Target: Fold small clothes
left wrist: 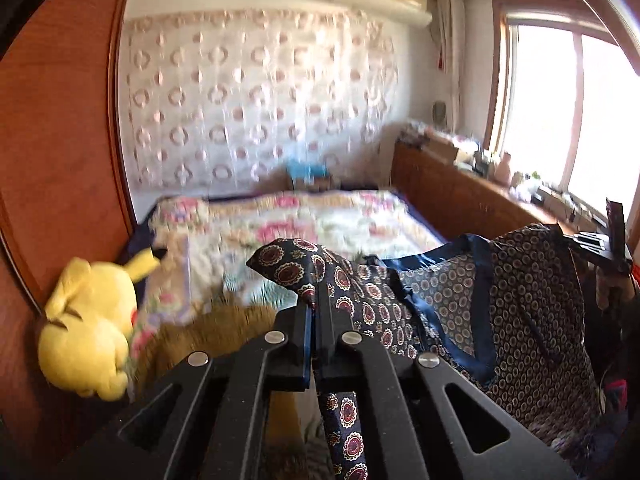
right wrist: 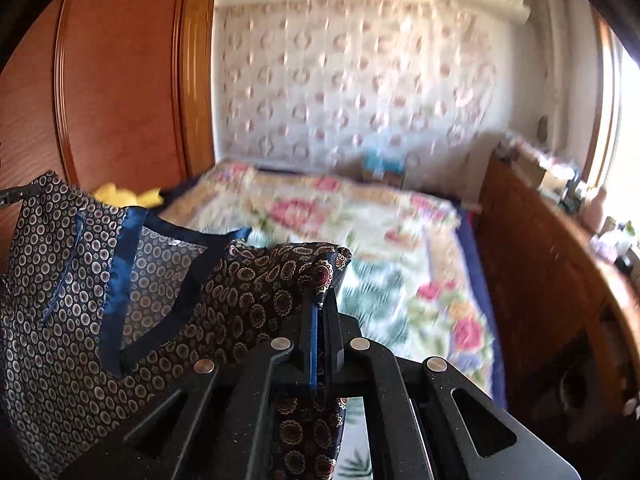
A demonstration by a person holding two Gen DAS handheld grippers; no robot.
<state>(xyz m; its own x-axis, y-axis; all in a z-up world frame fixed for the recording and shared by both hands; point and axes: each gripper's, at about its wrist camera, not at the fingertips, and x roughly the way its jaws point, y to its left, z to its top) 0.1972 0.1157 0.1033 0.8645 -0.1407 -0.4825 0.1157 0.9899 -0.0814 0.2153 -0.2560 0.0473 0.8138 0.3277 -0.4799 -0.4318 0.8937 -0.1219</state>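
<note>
A small dark navy garment [left wrist: 520, 300] with round medallion print and plain blue neck trim hangs stretched in the air above the bed. My left gripper [left wrist: 314, 306] is shut on one upper corner of it, with patterned cloth bunched over the fingertips and a strip trailing below the jaws. In the right wrist view my right gripper [right wrist: 322, 300] is shut on the other upper corner of the garment [right wrist: 80, 280], which spreads away to the left. At the far right of the left wrist view the other gripper [left wrist: 600, 246] shows, holding the cloth's far edge.
A bed with a floral quilt [right wrist: 380, 240] lies below and ahead. A yellow plush toy [left wrist: 92, 320] lies at the bed's left side against a brown wooden wardrobe [left wrist: 60, 160]. A wooden ledge with clutter [left wrist: 500, 184] runs under the bright window [left wrist: 580, 120].
</note>
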